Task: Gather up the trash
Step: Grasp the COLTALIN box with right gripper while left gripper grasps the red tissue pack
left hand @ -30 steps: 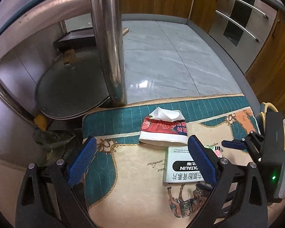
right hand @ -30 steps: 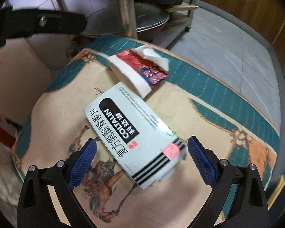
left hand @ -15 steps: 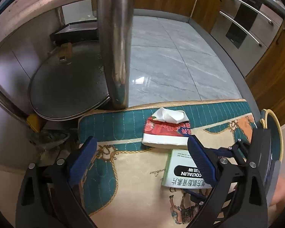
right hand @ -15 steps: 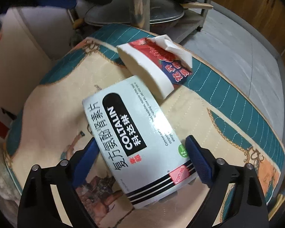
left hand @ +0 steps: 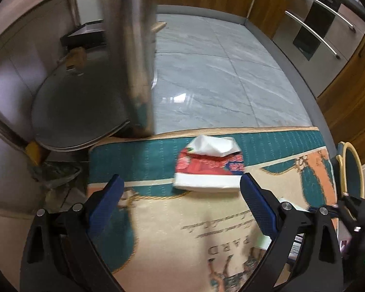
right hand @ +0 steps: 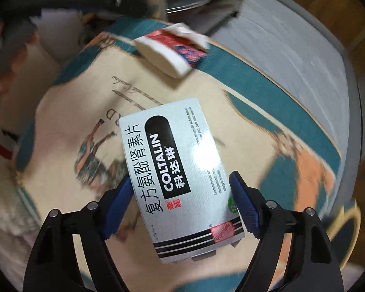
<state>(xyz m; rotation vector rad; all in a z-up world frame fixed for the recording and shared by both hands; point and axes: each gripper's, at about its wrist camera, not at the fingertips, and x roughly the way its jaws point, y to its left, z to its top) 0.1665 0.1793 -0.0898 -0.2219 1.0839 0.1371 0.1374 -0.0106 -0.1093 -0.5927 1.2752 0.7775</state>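
A white medicine box point(right hand: 182, 180) marked COLTALIN sits between the blue pads of my right gripper point(right hand: 182, 204), which is shut on it and holds it lifted above the patterned cushion point(right hand: 243, 131). A red and white tissue pack point(left hand: 209, 168) with a tissue sticking out lies on the cushion point(left hand: 177, 219). It lies just ahead of my left gripper point(left hand: 180, 197), which is open and empty. The pack also shows in the right wrist view point(right hand: 172, 48), far from the box.
A steel pole point(left hand: 133, 53) rises just beyond the cushion's far edge. A round metal lid point(left hand: 75, 112) lies on a low shelf at the left. Grey tiled floor point(left hand: 219, 80) and wooden cabinets point(left hand: 348, 112) lie beyond. My right gripper's body point(left hand: 357, 238) shows at the lower right.
My right gripper has closed on the medicine box and lifted it off the cushion. My left gripper has moved forward toward the tissue pack and stays open.
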